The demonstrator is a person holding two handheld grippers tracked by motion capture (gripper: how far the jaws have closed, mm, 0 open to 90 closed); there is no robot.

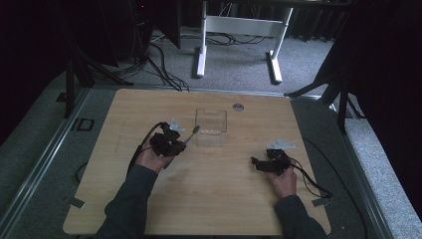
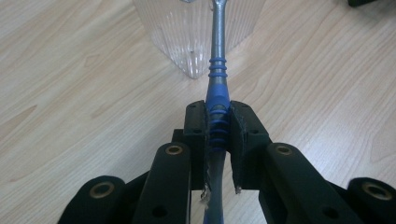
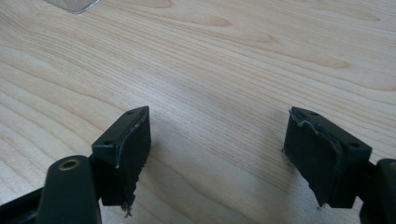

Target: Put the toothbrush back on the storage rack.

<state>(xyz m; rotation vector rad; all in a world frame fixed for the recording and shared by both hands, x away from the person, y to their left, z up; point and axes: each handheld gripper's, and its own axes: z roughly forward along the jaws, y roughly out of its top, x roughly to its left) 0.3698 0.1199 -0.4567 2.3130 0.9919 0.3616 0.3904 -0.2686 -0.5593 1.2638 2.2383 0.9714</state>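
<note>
Left tool (image 2: 218,135) clenched on blue-handled screwdriver (image 2: 218,93), shaft pointing at 12 o'clock toward clear plastic box (image 2: 187,32) just beyond. Right tool (image 3: 217,154) released, jaws wide apart over bare bench (image 3: 224,60), box well off at 10 o'clock.

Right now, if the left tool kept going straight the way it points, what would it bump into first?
Probably the clear plastic container: the left tool aims at it, and the blue-handled tool it clamps would likely touch first, though depth is unclear.
</note>
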